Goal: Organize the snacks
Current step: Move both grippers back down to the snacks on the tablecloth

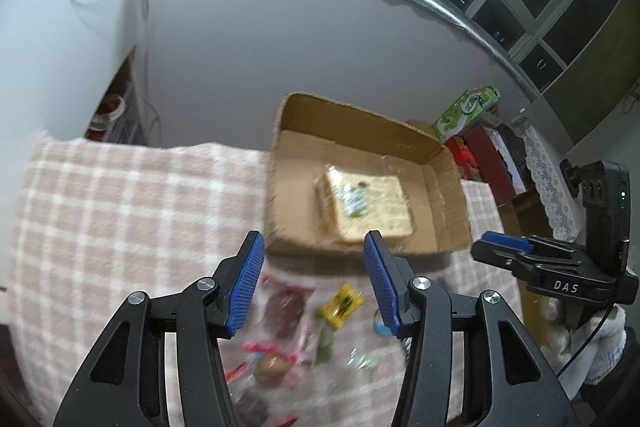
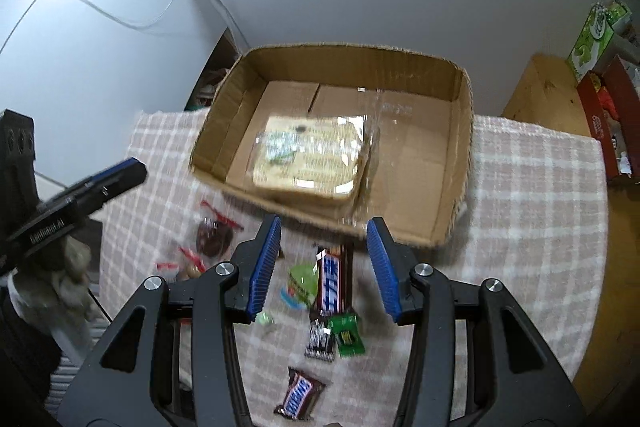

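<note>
An open cardboard box (image 2: 456, 163) stands on a pink checked cloth (image 2: 532, 211) and holds a clear-wrapped packet of bread or crackers (image 2: 308, 155); the box (image 1: 448, 211) and packet (image 1: 368, 203) also show in the left wrist view. Loose snacks lie in front of the box: a Snickers bar (image 2: 332, 279), a second Snickers (image 2: 300, 395), a green sweet (image 2: 348, 335), a brown wrapped cake (image 1: 284, 307) and a yellow packet (image 1: 340, 303). My left gripper (image 1: 316, 283) is open and empty above the snacks. My right gripper (image 2: 324, 267) is open and empty above the Snickers bar.
A grey wall stands behind the box. Green and red cartons (image 1: 464, 115) sit at the far right by a wooden stand (image 2: 540, 95). The cloth's (image 1: 120, 211) left part lies beside the box. The right gripper's body (image 1: 560, 267) shows at the left view's right edge.
</note>
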The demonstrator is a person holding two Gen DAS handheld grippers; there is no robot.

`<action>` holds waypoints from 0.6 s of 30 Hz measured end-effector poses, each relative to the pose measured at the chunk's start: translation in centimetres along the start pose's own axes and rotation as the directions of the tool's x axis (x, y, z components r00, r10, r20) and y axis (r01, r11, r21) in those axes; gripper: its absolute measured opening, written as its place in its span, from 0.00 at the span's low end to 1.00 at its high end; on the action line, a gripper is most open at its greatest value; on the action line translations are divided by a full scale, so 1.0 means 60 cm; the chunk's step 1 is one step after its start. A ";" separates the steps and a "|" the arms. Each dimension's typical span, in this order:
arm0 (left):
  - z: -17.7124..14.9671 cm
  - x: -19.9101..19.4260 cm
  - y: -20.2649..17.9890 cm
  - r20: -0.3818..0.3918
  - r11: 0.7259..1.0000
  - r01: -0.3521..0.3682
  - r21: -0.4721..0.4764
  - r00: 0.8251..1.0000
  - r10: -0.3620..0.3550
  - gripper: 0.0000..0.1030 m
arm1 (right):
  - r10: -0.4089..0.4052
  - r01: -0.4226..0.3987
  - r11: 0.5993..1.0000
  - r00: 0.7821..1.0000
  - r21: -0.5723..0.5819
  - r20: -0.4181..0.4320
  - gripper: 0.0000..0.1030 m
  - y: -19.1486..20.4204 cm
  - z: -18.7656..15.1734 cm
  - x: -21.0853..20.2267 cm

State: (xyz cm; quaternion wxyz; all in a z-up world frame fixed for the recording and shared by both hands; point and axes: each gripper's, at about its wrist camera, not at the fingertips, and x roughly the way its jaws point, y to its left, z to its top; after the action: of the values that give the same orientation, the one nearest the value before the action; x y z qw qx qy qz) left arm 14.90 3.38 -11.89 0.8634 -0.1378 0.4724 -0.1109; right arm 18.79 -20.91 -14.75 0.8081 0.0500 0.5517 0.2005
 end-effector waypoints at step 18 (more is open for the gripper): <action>-0.172 -0.040 0.062 -0.111 0.985 -0.056 -0.162 0.993 0.038 0.51 | -0.093 0.095 0.995 0.990 0.011 -0.101 0.47 0.013 -0.193 0.010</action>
State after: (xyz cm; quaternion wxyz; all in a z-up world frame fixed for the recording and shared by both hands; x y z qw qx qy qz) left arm 5.13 6.27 -16.62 0.8247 -0.1913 0.5290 -0.0584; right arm 8.23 -21.58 -19.51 0.7875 0.0201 0.5948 0.1601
